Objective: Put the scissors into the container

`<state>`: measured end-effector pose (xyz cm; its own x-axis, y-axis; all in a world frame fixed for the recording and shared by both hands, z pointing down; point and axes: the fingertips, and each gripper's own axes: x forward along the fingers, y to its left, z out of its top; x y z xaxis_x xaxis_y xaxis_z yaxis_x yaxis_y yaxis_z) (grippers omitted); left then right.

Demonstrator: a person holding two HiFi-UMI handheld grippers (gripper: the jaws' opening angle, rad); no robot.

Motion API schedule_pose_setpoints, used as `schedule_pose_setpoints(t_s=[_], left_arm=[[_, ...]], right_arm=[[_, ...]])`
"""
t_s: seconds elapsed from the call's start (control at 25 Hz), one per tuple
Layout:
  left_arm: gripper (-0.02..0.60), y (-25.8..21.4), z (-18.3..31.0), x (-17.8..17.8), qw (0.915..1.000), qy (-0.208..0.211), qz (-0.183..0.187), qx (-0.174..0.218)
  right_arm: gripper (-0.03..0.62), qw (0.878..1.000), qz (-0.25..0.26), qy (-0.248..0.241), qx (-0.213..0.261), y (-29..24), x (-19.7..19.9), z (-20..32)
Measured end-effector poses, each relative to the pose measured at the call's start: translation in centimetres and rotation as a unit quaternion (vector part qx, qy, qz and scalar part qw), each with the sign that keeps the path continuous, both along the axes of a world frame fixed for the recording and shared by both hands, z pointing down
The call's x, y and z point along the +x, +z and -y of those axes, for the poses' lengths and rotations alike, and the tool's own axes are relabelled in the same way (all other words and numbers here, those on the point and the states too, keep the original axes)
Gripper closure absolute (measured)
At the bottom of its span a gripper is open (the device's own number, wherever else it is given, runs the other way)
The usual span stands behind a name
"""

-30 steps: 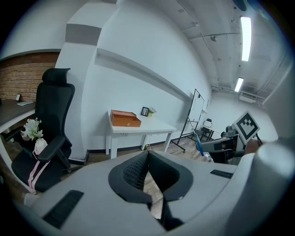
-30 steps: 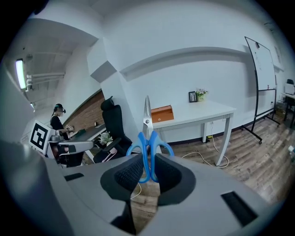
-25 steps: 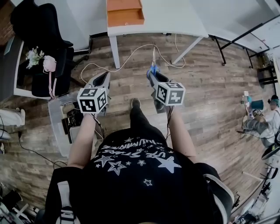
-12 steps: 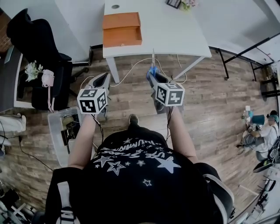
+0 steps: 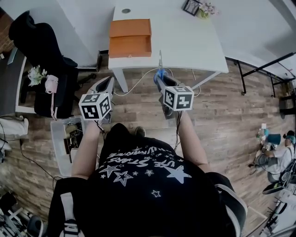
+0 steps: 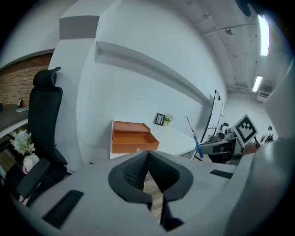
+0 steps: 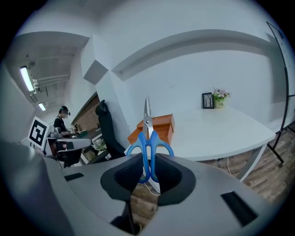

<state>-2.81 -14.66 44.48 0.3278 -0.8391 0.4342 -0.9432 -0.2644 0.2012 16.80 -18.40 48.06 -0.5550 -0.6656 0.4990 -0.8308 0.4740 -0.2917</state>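
Note:
Blue-handled scissors (image 5: 160, 70) stand upright in my right gripper (image 5: 162, 81), which is shut on the handles; the blades point toward the table. In the right gripper view the scissors (image 7: 148, 137) rise between the pads, in front of the orange container (image 7: 158, 127). That container (image 5: 130, 38) is an open orange box at the left end of the white table (image 5: 185, 34). My left gripper (image 5: 105, 86) hovers over the floor short of the table, shut, with nothing between its pads (image 6: 134, 171). The container (image 6: 133, 137) shows ahead of it.
A black office chair (image 5: 42, 39) stands left of the table. A picture frame (image 5: 190, 6) and a small plant sit at the table's far side. A clear bin (image 5: 61, 139) and cables lie on the wood floor. A person (image 5: 276, 138) sits far right.
The view has moved forward toward the table: the table and orange container now sit nearer and fuller in view. Both grippers keep their pose, and the scissors stay gripped.

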Motion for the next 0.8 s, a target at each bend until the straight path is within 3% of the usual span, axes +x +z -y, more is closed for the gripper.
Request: schedule_pose_setpoints(t_s=[0.44,0.8], left_arm=[[0.561,1.6,4.6,-2.3,0.9999,-0.004,-0.004,-0.009],[0.561,1.9,12.4,-6.0,0.9999,0.005,-0.008,-0.006]], right_arm=[[0.496,0.999,-0.044,-0.025,-0.001,1.5,-2.4,4.5],[0.496,0.993,-0.098,-0.054,0.026,1.1,-6.6,12.5]])
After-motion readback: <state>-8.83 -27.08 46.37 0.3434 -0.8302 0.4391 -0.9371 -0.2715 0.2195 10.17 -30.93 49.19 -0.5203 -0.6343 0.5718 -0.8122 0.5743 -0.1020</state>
